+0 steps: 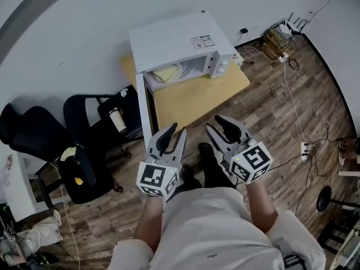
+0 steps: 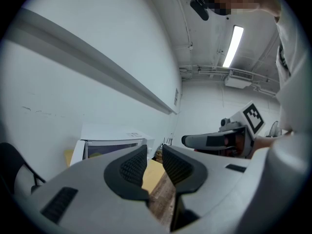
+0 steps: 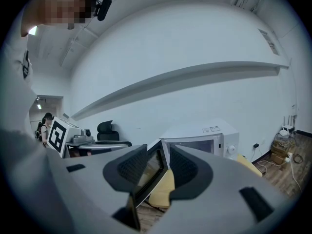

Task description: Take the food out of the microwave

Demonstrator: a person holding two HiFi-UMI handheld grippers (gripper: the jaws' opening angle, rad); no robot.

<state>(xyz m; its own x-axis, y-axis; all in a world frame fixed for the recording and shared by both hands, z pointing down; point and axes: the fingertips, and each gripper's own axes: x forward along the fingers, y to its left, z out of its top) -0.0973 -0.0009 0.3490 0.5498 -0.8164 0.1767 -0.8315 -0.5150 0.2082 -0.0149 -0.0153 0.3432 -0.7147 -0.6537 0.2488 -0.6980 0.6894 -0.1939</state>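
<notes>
Both claws are empty and well short of the job. The left gripper [image 1: 175, 133] has its jaws parted, with only floor and table edge showing through the gap, and the right gripper [image 1: 214, 124] likewise stands open with nothing between its pads. The microwave [image 1: 180, 41] sits on a low yellow table [image 1: 194, 97] ahead of me, its door [image 1: 147, 104] swung wide towards my left. The food [image 1: 166, 72], a pale yellow shape I can't make out in detail, lies inside the cavity towards its left side. My main worry is that door: it juts out on the left gripper's line of approach, so if I drive that claw straight in I expect to clip its edge and either jar the microwave or knock the door partly across the opening. The cavity also looks narrow, and bringing both claws in side by side may wedge them against the walls or each other. I can't tell whether the food rests on a plate or how stiff it is, so a pinch at one edge might let it sag, tip or slide back out of reach. The table is low, so too steep an entry could strike the cavity's roof or floor. A black chair [image 1: 84, 117] with a cup [image 1: 117, 120] stands just left of the door, near enough to bump if I swing wide.
</notes>
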